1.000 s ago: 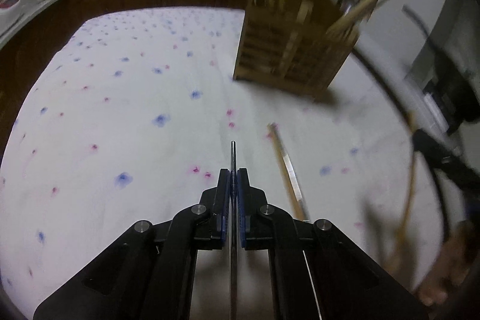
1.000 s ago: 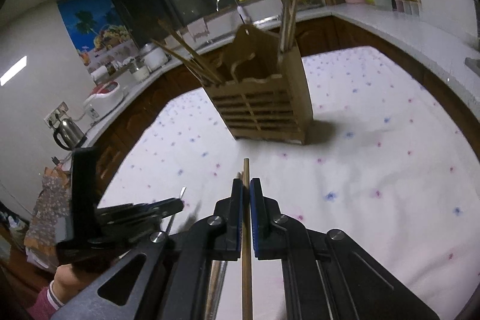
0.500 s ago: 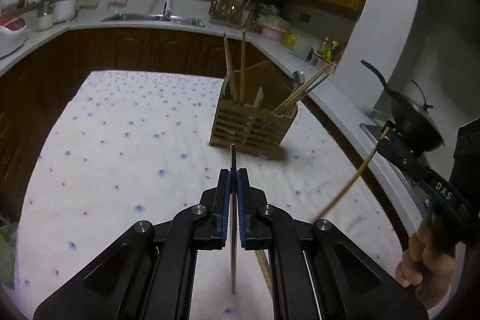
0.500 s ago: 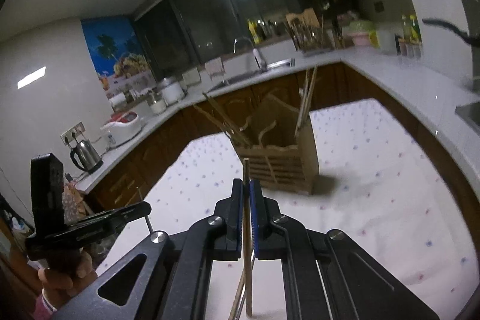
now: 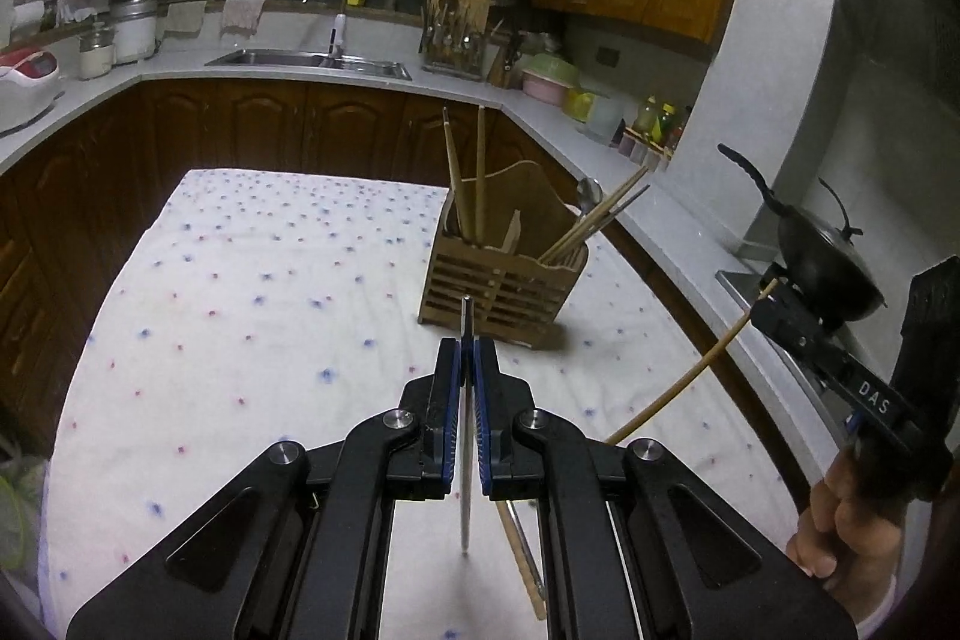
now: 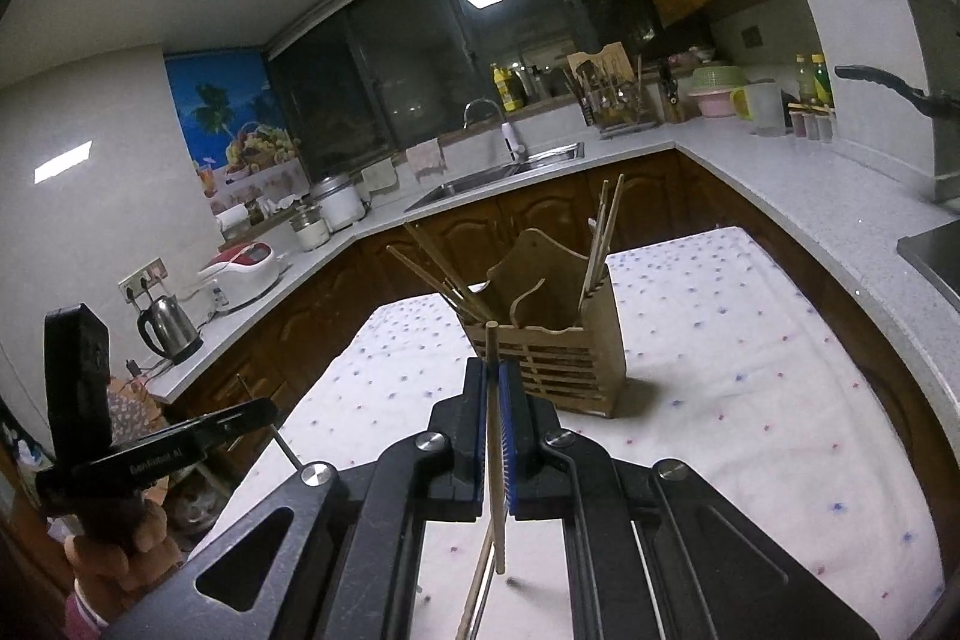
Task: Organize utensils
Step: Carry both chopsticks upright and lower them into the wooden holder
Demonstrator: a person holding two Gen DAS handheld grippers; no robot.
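A slatted wooden utensil holder [image 5: 504,289] stands on the flowered tablecloth [image 5: 240,316], with several chopsticks and a spoon in it; it also shows in the right wrist view [image 6: 564,358]. My left gripper [image 5: 467,358] is shut on a metal chopstick [image 5: 465,436], held above the table in front of the holder. My right gripper [image 6: 493,376] is shut on a wooden chopstick [image 6: 494,460], also raised, and shows at the right of the left wrist view [image 5: 780,310]. More chopsticks [image 5: 522,550] lie on the cloth below the grippers.
A white counter [image 5: 180,67] with a sink [image 5: 312,58], rice cooker and jars runs around the table. A black wok [image 5: 828,256] sits on the stove at the right. A kettle [image 6: 168,331] stands at the left.
Both grippers have risen from the cloth, each with its chopstick, and tilted up, so the holder now looks further away and the kitchen shows.
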